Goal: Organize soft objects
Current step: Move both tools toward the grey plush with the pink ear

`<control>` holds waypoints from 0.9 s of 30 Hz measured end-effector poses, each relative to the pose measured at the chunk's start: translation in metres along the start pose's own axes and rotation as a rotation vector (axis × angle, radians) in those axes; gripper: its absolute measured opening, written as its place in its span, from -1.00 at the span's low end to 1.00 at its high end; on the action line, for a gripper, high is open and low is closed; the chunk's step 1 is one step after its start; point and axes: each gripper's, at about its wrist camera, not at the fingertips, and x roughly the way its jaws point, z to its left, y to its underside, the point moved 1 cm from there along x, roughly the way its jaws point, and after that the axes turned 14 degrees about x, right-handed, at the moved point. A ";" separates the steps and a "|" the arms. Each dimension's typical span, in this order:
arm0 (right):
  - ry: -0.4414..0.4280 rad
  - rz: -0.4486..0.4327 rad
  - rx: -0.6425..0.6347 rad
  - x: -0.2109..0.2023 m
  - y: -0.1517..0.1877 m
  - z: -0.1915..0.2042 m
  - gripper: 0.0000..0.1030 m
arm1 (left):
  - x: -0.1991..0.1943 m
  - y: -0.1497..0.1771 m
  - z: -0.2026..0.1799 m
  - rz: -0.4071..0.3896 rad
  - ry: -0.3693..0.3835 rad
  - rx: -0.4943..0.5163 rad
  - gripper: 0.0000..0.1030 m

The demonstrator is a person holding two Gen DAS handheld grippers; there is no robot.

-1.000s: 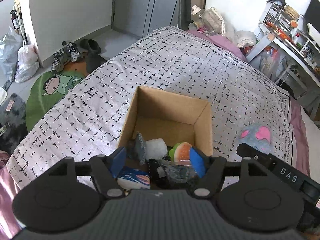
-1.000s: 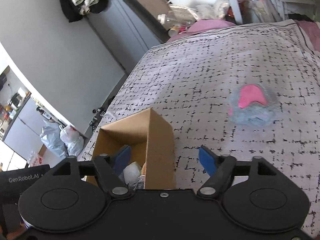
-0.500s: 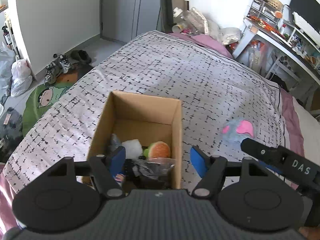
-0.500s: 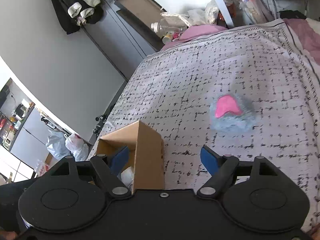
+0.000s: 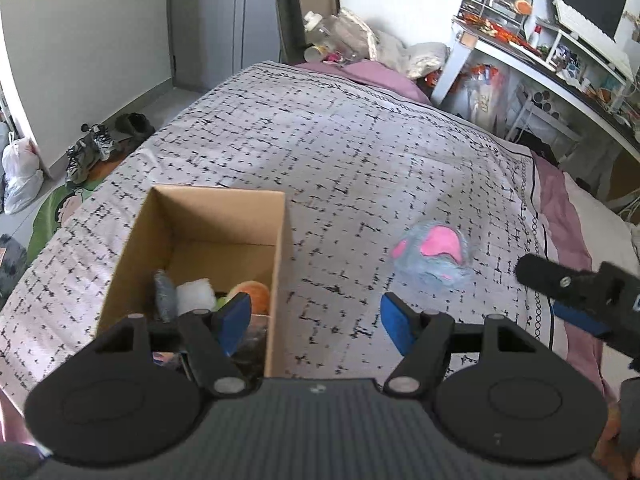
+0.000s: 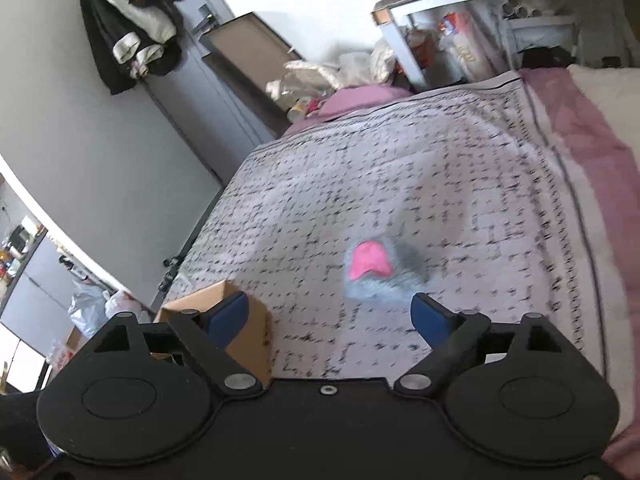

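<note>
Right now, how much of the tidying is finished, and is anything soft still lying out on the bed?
Mostly done, by the look of it. The cardboard box already holds several soft things, among them a white fluffy piece and an orange ball. Nothing is in hand: the left gripper and right gripper are both open and empty. Left on the bedspread is one grey-and-pink plush toy, lying just ahead of the right gripper.

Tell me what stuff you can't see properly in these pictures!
- Toys low in the cardboard box: left wrist view, hidden by the left gripper and its fingers.
- Fluffy grey and pink toy: right wrist view, blurred, so its shape is unclear.
- Box in the right wrist view: inside hidden behind the right gripper.
</note>
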 end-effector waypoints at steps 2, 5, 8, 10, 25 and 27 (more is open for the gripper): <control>0.015 -0.001 0.020 0.001 -0.006 -0.010 0.72 | 0.004 -0.001 -0.008 0.003 0.001 0.008 0.36; 0.047 -0.002 0.041 0.003 -0.011 -0.022 0.84 | 0.011 -0.003 -0.020 0.006 0.003 0.017 0.36; 0.068 0.003 0.053 0.007 -0.013 -0.033 0.86 | 0.018 -0.005 -0.032 0.011 0.006 0.023 0.36; 0.072 0.015 0.067 0.009 -0.014 -0.041 0.87 | 0.023 -0.007 -0.039 0.015 0.006 0.027 0.36; 0.088 0.081 0.189 0.036 -0.022 -0.098 0.90 | 0.065 -0.011 -0.083 0.072 0.003 0.076 0.36; 0.085 0.085 0.195 0.037 -0.023 -0.100 0.90 | 0.071 -0.010 -0.087 0.076 -0.001 0.086 0.36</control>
